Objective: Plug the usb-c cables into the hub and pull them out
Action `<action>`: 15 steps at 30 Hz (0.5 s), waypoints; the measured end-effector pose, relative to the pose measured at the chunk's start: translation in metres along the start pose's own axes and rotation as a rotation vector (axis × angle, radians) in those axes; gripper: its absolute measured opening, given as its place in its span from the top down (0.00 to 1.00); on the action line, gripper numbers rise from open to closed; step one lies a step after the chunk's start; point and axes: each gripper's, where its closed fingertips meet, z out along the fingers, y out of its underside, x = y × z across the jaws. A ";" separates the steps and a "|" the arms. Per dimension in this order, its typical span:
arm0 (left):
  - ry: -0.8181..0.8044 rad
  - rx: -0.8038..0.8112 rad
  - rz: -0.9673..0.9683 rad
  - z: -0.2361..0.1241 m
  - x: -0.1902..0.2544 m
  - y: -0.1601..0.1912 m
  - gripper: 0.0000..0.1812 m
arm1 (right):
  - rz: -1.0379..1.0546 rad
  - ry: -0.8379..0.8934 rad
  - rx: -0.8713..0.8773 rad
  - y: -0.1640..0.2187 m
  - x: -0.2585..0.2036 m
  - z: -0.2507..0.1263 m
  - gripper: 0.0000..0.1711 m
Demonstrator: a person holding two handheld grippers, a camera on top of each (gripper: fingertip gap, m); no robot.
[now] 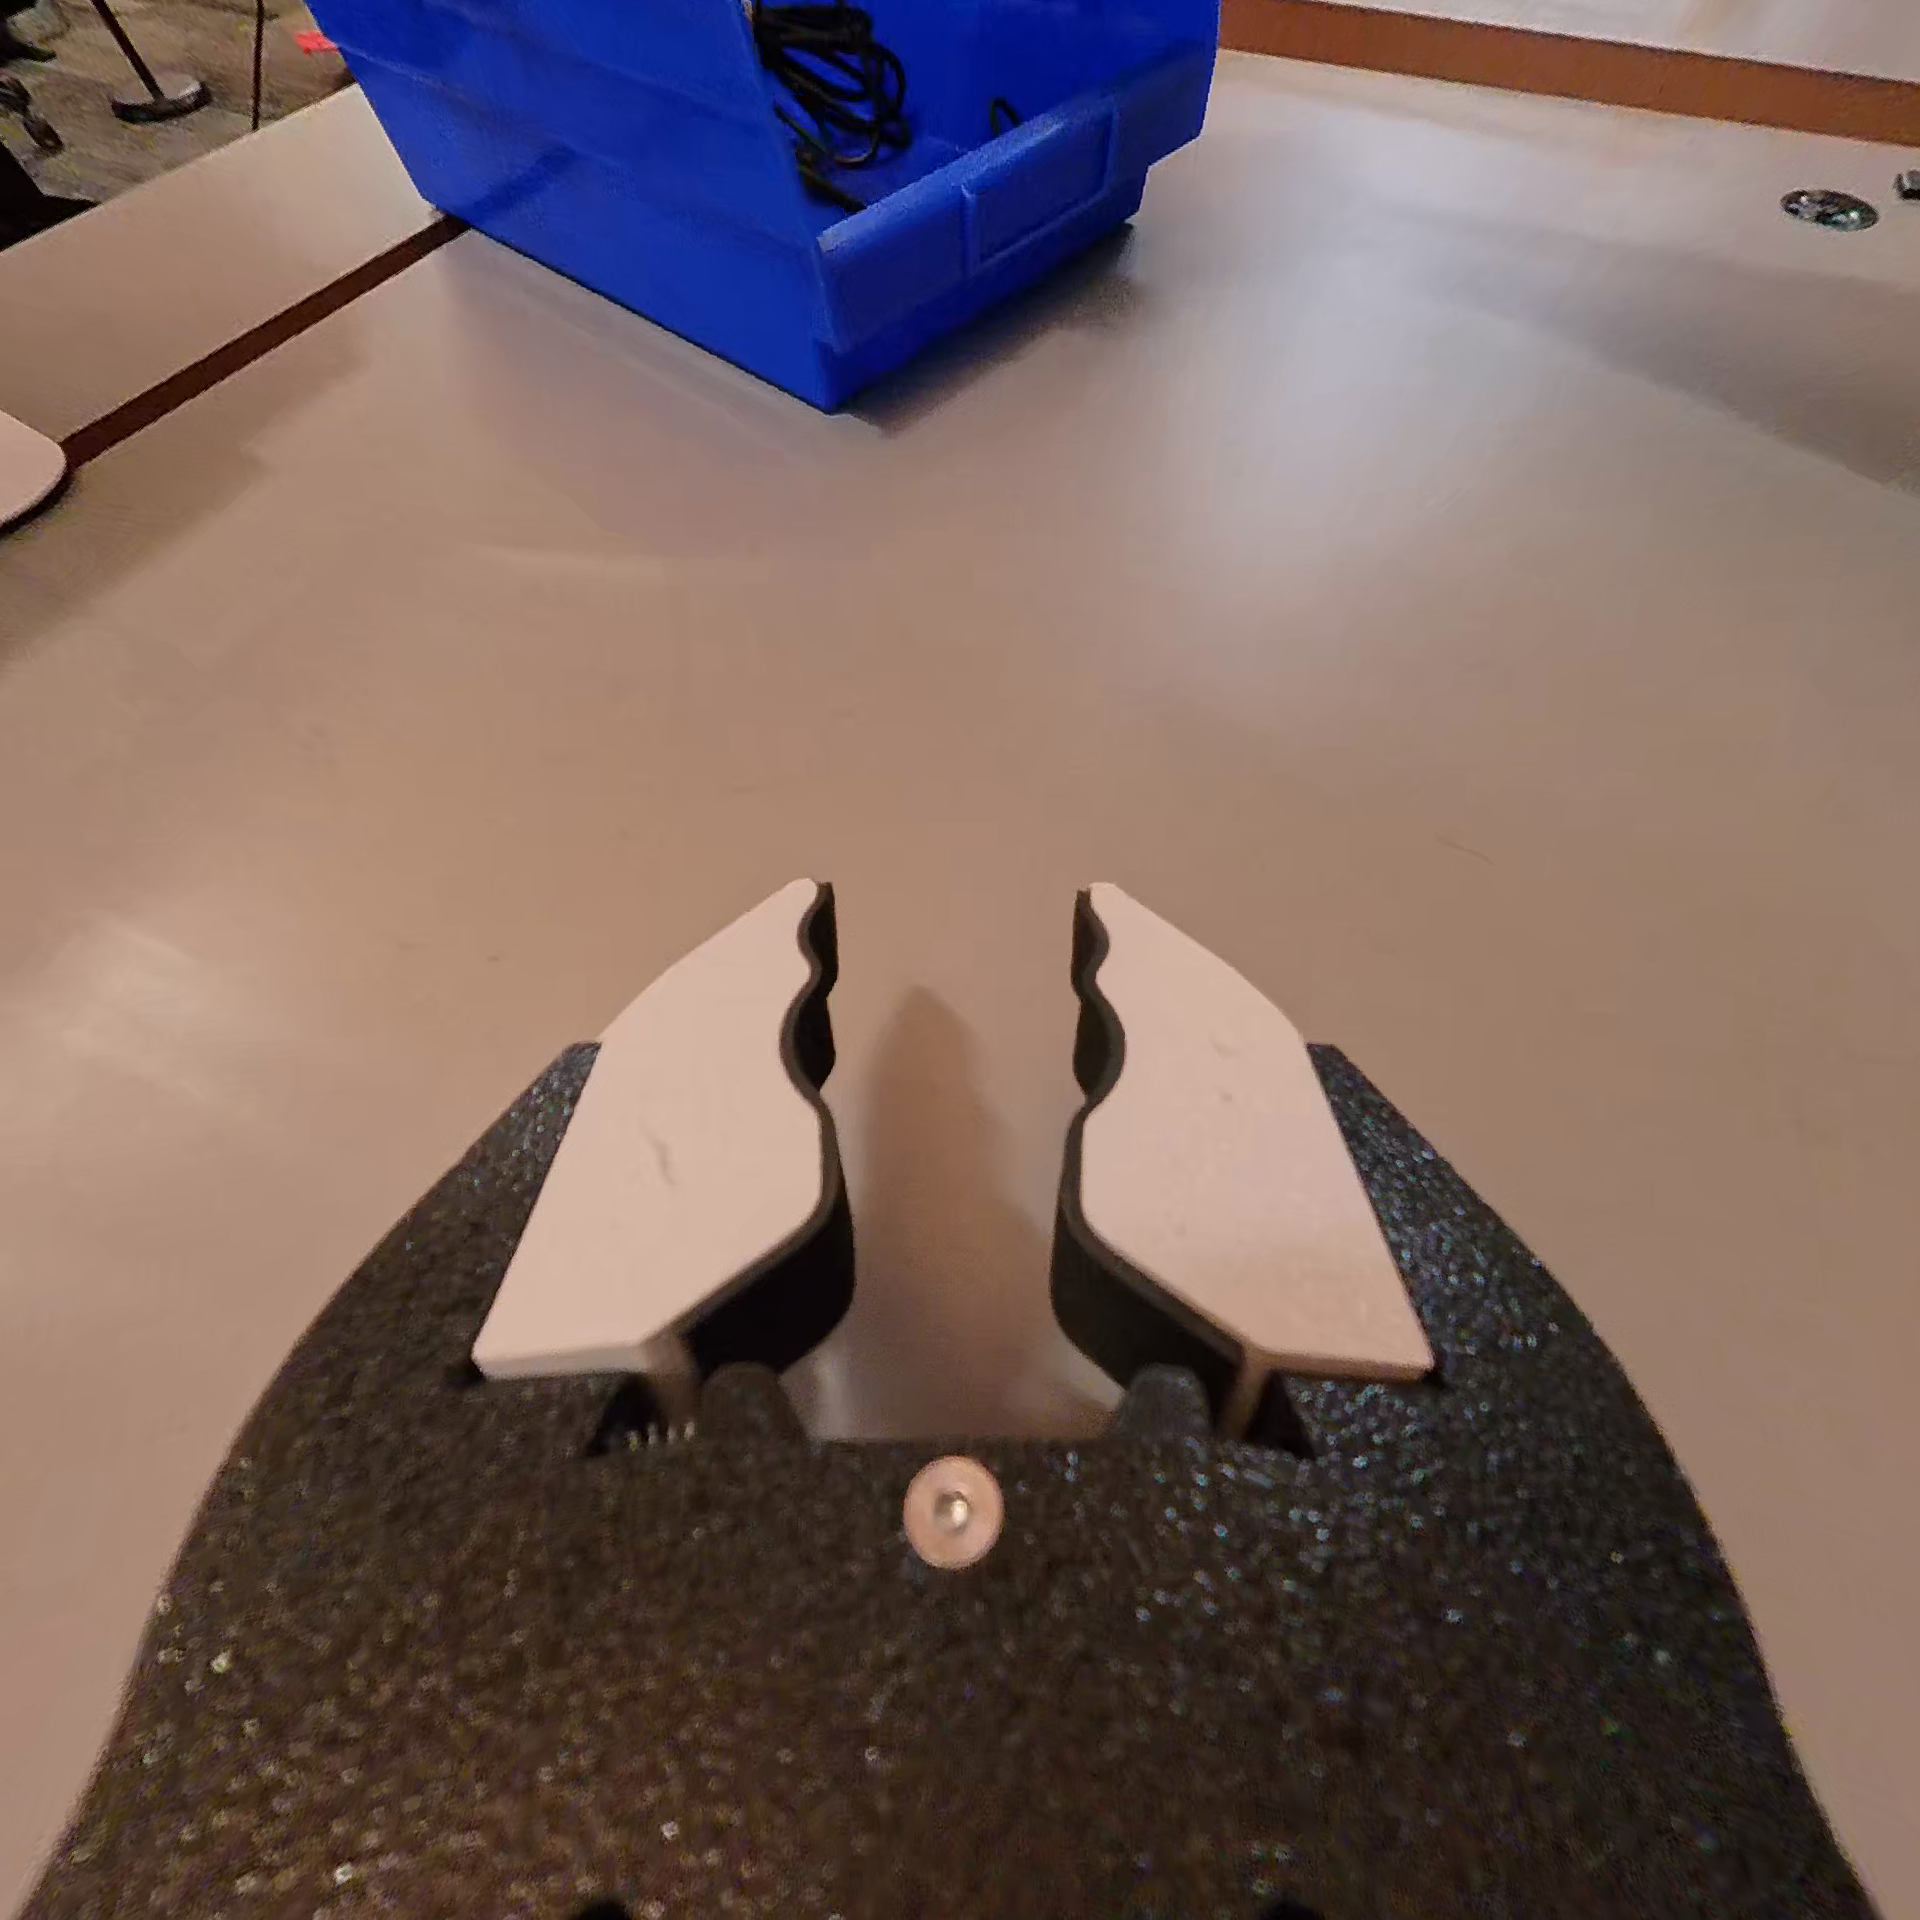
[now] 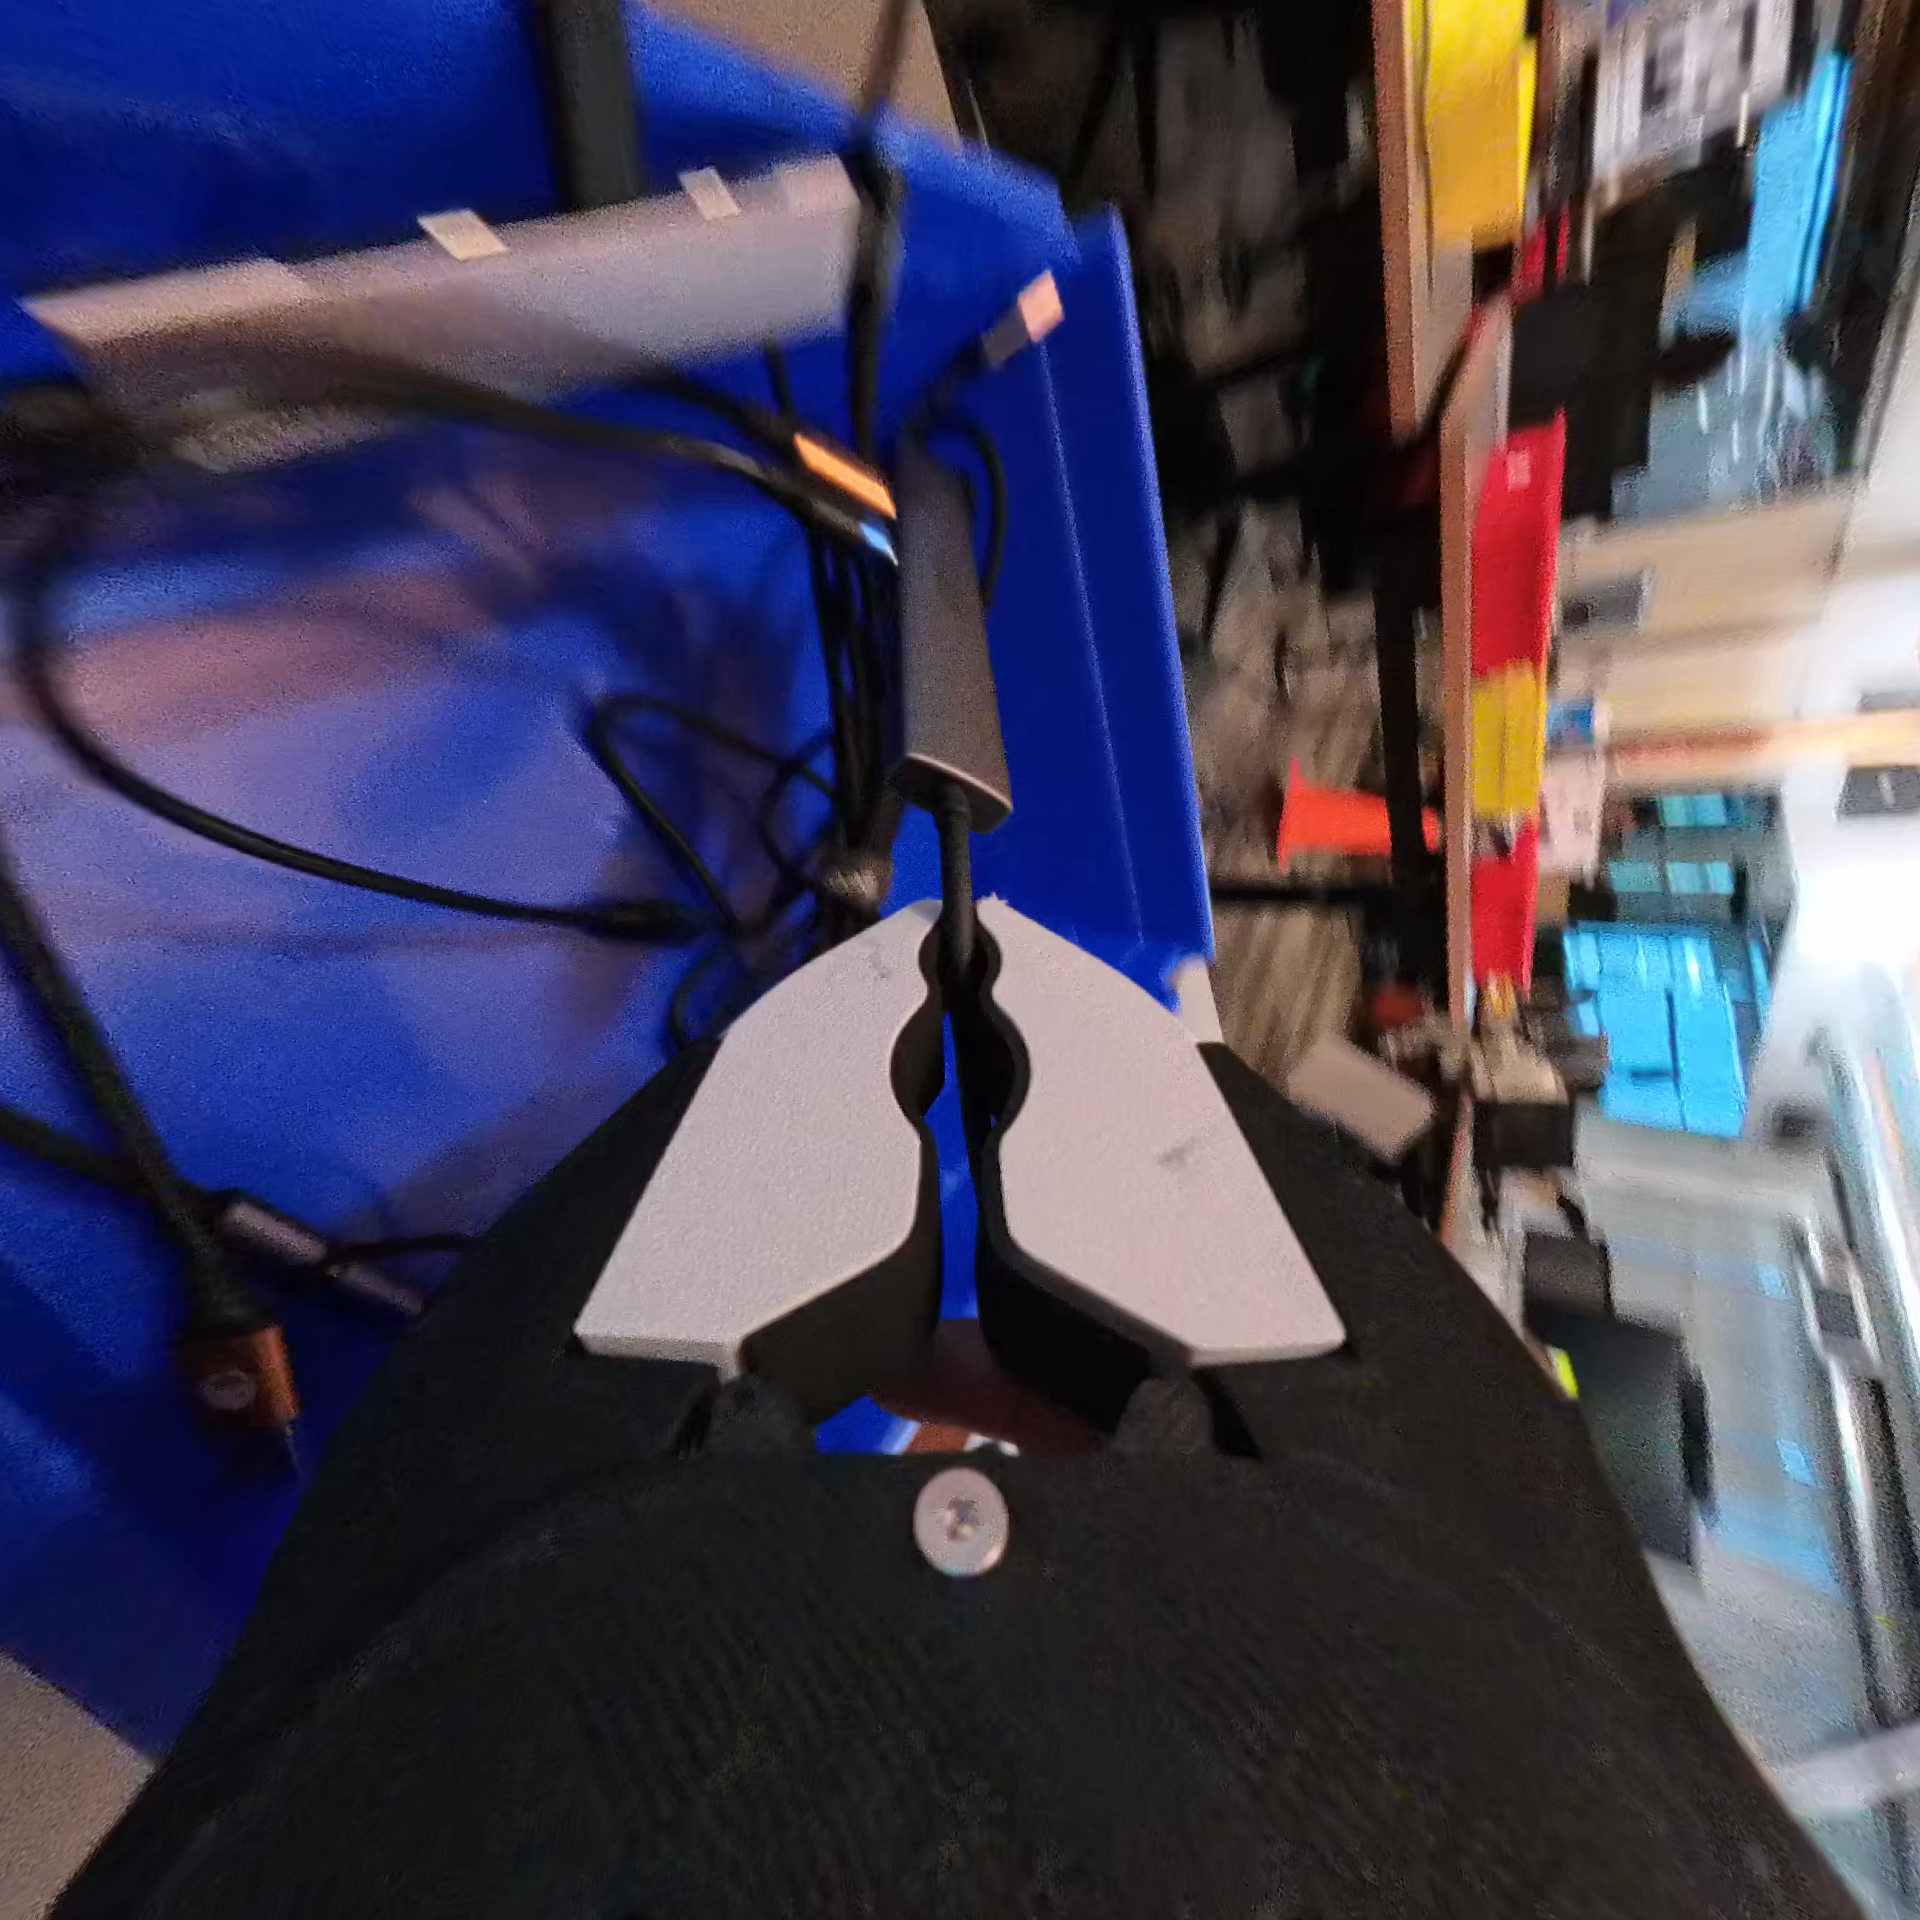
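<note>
Left wrist view: left gripper sits low over the bare grey tabletop, its grey fingers spread apart with nothing between them. Blue plastic storage bin stands well ahead on the table, a tangle of black cables showing inside it.

Right wrist view, motion-blurred: right gripper is pinched tight on a thin black cord, right at the fingertips. That cord runs into the near end of a slim dark-grey metal hub, which points away from the tips over the bin interior. Second, flat silver hub-like box lies farther back in the bin. Loose black USB cables coil around both; one has an orange-marked plug near the slim hub, another a copper-coloured plug at lower left. Cannot tell whether any cable is seated in a port. Cluttered shelving beyond the bin.
</note>
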 end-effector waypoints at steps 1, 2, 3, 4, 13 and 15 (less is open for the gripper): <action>0.006 -0.010 -0.005 0.001 0.000 0.001 0.77 | -0.007 -0.010 0.079 -0.008 -0.002 -0.001 1.00; 0.011 -0.021 -0.008 0.002 0.000 0.002 0.77 | 0.005 0.005 0.106 -0.009 0.001 0.000 1.00; 0.015 -0.030 -0.007 0.003 0.001 0.003 0.77 | 0.011 0.009 0.127 -0.008 0.001 0.001 1.00; 0.020 -0.036 -0.001 0.003 0.002 0.004 0.77 | 0.004 0.036 0.181 -0.011 0.004 -0.001 1.00; 0.024 -0.041 0.029 0.004 0.006 0.005 0.78 | 0.095 0.159 0.366 -0.060 0.049 -0.019 1.00; 0.024 -0.041 0.027 0.003 0.005 0.005 0.78 | 0.160 0.066 0.357 -0.068 0.051 -0.017 1.00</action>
